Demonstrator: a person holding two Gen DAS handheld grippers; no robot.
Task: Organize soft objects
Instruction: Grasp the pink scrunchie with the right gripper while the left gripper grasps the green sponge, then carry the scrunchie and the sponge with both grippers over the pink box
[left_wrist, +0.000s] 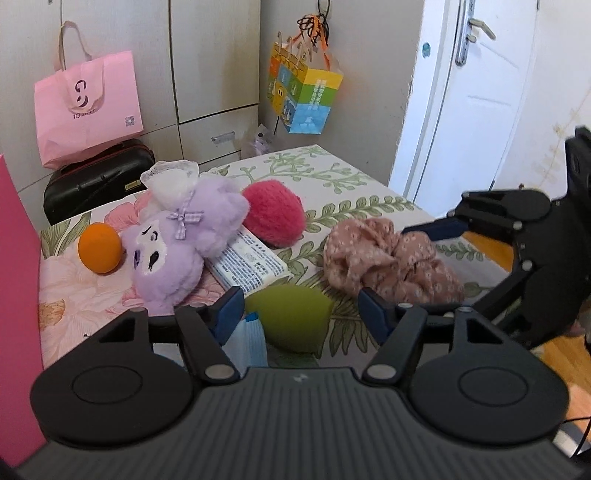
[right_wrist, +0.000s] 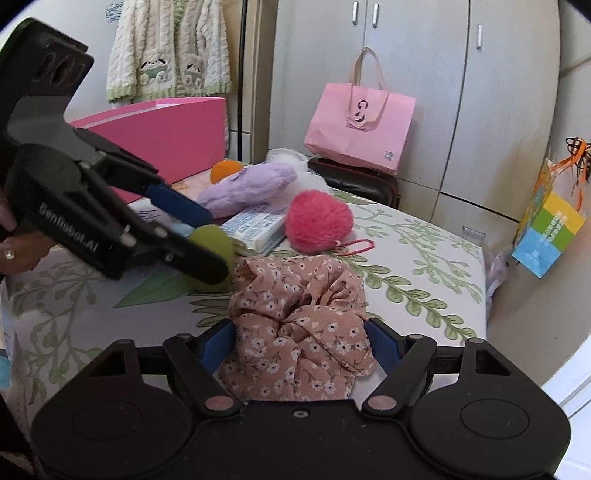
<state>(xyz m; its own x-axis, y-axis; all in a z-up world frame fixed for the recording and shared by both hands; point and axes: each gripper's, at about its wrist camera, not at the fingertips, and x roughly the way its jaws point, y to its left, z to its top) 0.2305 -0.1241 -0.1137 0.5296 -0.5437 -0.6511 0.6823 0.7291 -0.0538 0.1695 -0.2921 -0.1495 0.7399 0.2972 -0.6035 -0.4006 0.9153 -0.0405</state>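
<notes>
A fluffy purple plush toy (left_wrist: 173, 251), a fuzzy pink pompom (left_wrist: 274, 212) and a thin, crumpled pink floral cloth (right_wrist: 299, 325) are seen on smooth printed bedding (right_wrist: 406, 266). A matt pink paper bag (left_wrist: 86, 107) is seen behind.

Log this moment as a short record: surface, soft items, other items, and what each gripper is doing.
surface: bed with leaf-print sheet
soft items: purple plush toy, pink fluffy ball, floral fabric bundle, green sponge, orange ball
other items: white printed packet lying between plush toy and pink fluffy ball
left gripper: open, jaws either side of the green sponge, pads not seen pressing it
right gripper: open, jaws flanking the floral fabric bundle
storage: pink box at the bed's far side
</notes>
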